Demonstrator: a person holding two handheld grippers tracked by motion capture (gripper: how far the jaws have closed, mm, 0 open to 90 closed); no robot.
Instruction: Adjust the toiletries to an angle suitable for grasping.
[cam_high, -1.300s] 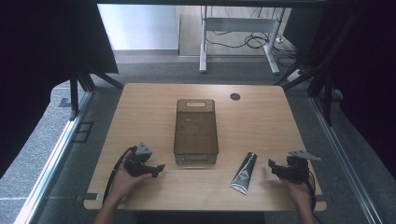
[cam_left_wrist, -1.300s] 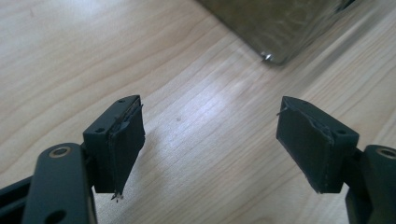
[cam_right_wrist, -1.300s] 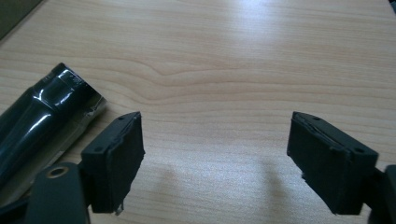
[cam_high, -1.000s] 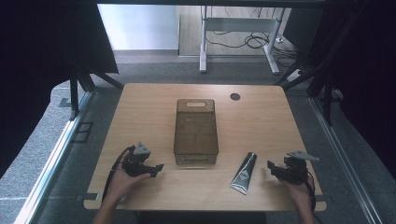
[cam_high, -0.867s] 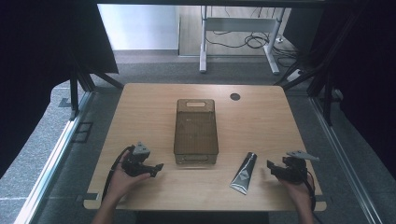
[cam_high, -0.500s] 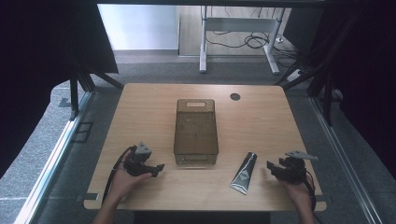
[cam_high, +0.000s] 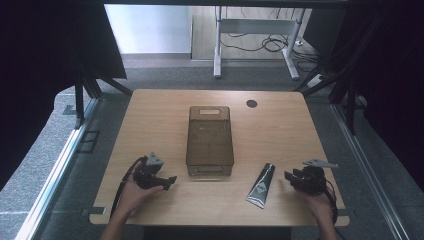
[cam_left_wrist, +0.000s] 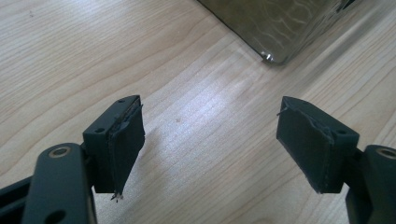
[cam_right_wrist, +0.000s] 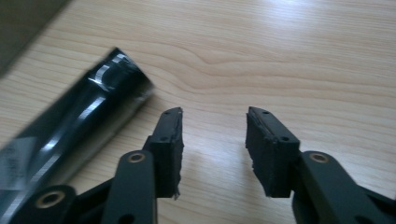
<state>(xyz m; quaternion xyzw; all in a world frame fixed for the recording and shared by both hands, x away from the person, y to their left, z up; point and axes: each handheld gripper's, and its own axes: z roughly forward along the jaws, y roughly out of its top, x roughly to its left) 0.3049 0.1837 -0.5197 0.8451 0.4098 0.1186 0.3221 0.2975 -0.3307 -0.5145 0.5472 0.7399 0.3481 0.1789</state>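
A dark translucent bin (cam_high: 210, 141) stands lengthwise in the middle of the wooden table (cam_high: 280, 125); its near corner (cam_left_wrist: 280, 28) appears in the left gripper view. A black glossy tube (cam_high: 261, 184) lies right of the bin near the front edge, and it lies to the left of the jaws as the tube (cam_right_wrist: 70, 135) in the right gripper view. My left gripper (cam_high: 169, 181) rests low at the front left, open wide over bare wood (cam_left_wrist: 210, 140). My right gripper (cam_high: 288, 177) sits at the front right, just right of the tube. Its jaws have just been closing, with nothing between them (cam_right_wrist: 214, 140).
A small dark round hole (cam_high: 251, 103) marks the table's far right. Beyond the table, a white desk frame (cam_high: 255, 30) with cables stands on the floor. Black curtains hang on both sides.
The right gripper's jaws have narrowed. Both hands stay where they were, and the tube and bin have not moved.
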